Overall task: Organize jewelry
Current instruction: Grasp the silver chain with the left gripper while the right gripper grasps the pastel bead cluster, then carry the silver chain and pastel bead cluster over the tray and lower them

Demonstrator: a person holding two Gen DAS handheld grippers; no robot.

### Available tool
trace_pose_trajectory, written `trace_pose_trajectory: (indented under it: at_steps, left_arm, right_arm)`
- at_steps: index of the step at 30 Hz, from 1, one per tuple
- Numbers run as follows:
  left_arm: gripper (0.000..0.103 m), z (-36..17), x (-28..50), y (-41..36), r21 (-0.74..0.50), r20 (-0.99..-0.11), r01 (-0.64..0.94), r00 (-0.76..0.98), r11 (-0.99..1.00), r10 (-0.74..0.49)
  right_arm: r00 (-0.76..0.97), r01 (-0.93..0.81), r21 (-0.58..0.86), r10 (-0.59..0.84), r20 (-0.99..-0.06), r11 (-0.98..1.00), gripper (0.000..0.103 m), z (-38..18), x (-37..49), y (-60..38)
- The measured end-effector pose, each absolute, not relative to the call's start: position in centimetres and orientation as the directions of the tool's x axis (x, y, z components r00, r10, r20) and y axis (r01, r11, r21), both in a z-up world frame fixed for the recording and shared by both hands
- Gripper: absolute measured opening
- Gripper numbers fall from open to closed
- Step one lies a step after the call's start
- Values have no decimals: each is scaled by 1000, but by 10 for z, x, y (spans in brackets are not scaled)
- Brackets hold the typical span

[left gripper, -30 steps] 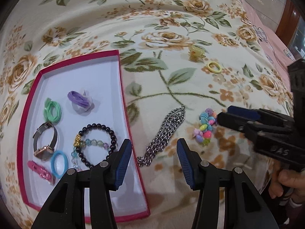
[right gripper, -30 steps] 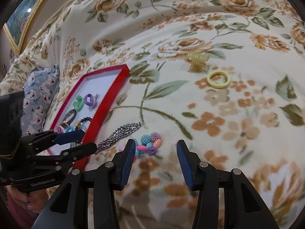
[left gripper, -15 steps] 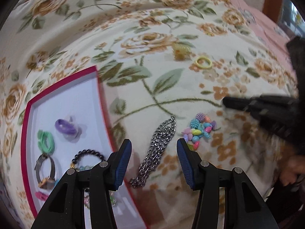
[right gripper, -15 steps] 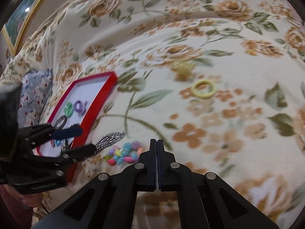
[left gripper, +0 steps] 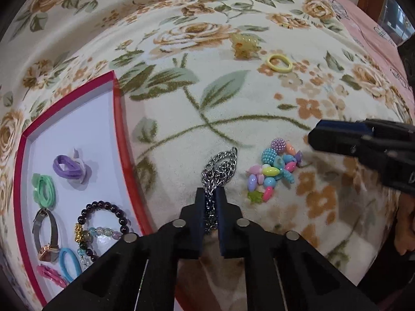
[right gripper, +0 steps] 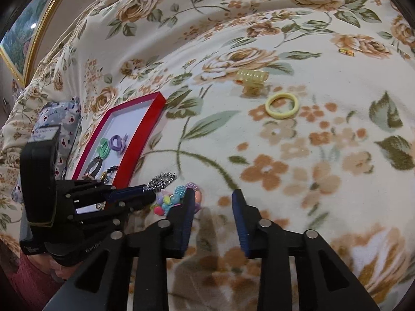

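Note:
My left gripper (left gripper: 210, 194) is shut on the near end of a silver chain necklace (left gripper: 220, 167) that lies on the floral blanket just right of the red tray (left gripper: 122, 129). The tray holds hair ties, a watch and a dark bead bracelet (left gripper: 103, 215). A colourful bead bracelet (left gripper: 275, 172) lies right of the chain. My right gripper (right gripper: 212, 202) is open, its left finger beside the colourful beads (right gripper: 176, 199). The left gripper (right gripper: 153, 194) and the chain (right gripper: 162, 178) also show in the right wrist view.
A yellow hair claw (left gripper: 243, 42) and a yellow hair tie (left gripper: 278, 62) lie farther back on the blanket; they also show in the right wrist view, claw (right gripper: 253, 77) and tie (right gripper: 281, 105). A patterned pillow (right gripper: 62, 116) sits behind the tray. A framed picture (right gripper: 33, 33) is at far left.
My left gripper moved forward and closed on the chain. My right gripper, shut half a second ago, has opened beside the colourful beads.

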State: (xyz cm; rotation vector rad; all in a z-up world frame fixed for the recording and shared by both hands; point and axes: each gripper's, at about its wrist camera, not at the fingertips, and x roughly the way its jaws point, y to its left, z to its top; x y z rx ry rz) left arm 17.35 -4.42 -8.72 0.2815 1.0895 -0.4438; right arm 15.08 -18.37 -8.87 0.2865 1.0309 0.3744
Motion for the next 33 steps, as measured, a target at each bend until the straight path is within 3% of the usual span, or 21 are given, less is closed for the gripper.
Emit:
trace_pose_trajectory:
  at_steps: [7,9,10,33]
  left_arm:
    - [5,-66,160,-26,-30,-860,434,448,901,-245]
    - [5,-57,157,-20,-59,-847,422,459,905,-269]
    - [5,-54,155,-17,-70,-842,417,463,906,-278]
    - [5,25,99,48,-201,-714,337,593,920,-373]
  right_arm:
    - [436,-227,333,401,-806,915,32,-100,154,-155]
    - [441,-258,292,381,-812,921,22,-101,153,-146]
    - [439,-267,290,384,-812,919,12,-101,152,-144]
    - [595,-315,317,447,-668,894,11,-9,122,-147]
